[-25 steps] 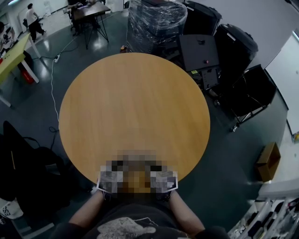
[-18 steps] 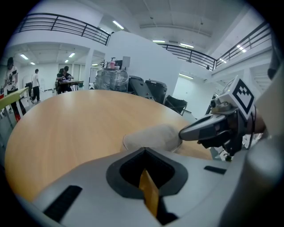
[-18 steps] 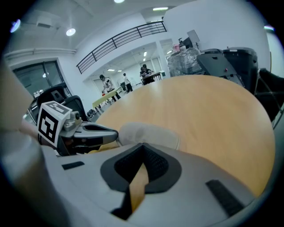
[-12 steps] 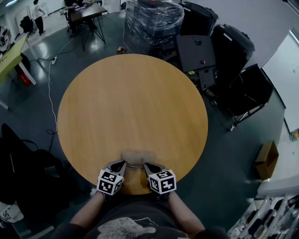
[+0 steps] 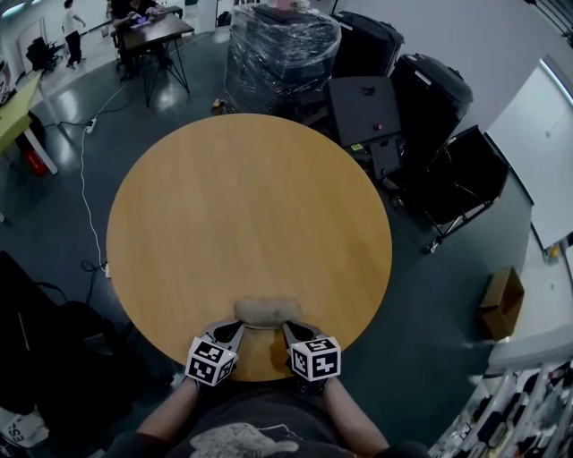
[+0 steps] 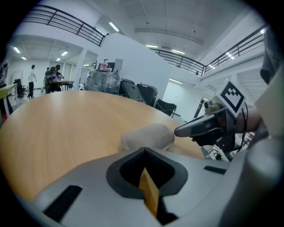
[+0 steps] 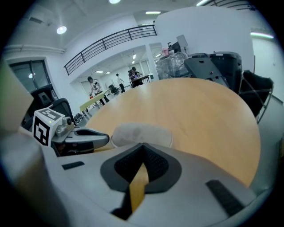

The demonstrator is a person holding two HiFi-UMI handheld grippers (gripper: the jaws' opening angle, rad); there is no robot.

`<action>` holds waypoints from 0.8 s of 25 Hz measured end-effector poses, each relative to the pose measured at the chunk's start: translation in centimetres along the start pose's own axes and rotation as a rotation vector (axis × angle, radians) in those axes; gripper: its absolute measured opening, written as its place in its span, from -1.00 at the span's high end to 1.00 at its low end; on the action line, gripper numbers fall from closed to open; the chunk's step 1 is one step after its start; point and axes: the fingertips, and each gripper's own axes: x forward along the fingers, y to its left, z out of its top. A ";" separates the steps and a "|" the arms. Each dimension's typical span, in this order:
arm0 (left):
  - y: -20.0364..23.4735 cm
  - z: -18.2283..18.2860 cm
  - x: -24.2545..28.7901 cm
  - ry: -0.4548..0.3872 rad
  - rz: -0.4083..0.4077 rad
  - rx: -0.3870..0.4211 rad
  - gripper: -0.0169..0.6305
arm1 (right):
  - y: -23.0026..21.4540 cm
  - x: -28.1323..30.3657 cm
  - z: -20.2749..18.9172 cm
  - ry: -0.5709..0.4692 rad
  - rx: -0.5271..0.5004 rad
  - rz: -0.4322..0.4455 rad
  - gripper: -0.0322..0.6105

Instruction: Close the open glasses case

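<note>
A beige glasses case (image 5: 267, 312) lies on the round wooden table (image 5: 251, 206) near its front edge. Its lid looks down, with a seam running round the shell (image 6: 147, 136). My left gripper (image 5: 233, 329) sits just left of the case and my right gripper (image 5: 292, 329) just right of it, both pointing inward at its near side. Each one's jaws stand together with nothing between them. The left gripper view shows the right gripper (image 6: 199, 128) beside the case. From the right gripper view, the left gripper (image 7: 86, 138) is next to the case (image 7: 141, 135).
A wrapped pallet (image 5: 279, 49), black cases (image 5: 363, 107) and a black chair (image 5: 466, 183) stand on the floor behind and right of the table. A cardboard box (image 5: 501, 300) sits at the right. People stand at desks far back left (image 5: 134, 18).
The head view has tilted, so table and case sit a little lower in frame. Both grippers stay flanking the case. One second ago a mosaic patch covered this spot.
</note>
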 end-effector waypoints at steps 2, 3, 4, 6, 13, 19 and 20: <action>0.0 -0.3 -0.3 -0.001 -0.023 0.013 0.92 | 0.1 -0.3 0.0 -0.025 0.034 -0.027 0.93; 0.1 -0.3 -0.4 -0.004 -0.034 0.020 0.92 | 0.1 -0.3 0.0 -0.036 0.051 -0.039 0.93; 0.2 -0.3 -0.3 -0.008 -0.046 0.027 0.92 | 0.2 -0.4 0.0 -0.046 0.067 -0.050 0.93; 0.3 -0.4 -0.2 -0.012 -0.068 0.043 0.92 | 0.2 -0.7 -0.2 -0.054 0.089 -0.065 0.93; 0.4 -0.1 0.1 -0.012 -0.082 0.063 0.92 | 0.0 -2.1 -1.2 -0.066 0.101 -0.086 0.93; -0.5 -0.5 -1.5 -0.032 -0.024 0.044 0.92 | 0.0 -3.9 -1.0 -0.090 0.068 -0.052 0.93; -0.8 -0.6 -1.9 -0.038 -0.013 0.037 0.92 | 0.0 -4.3 -1.2 -0.092 0.060 -0.046 0.93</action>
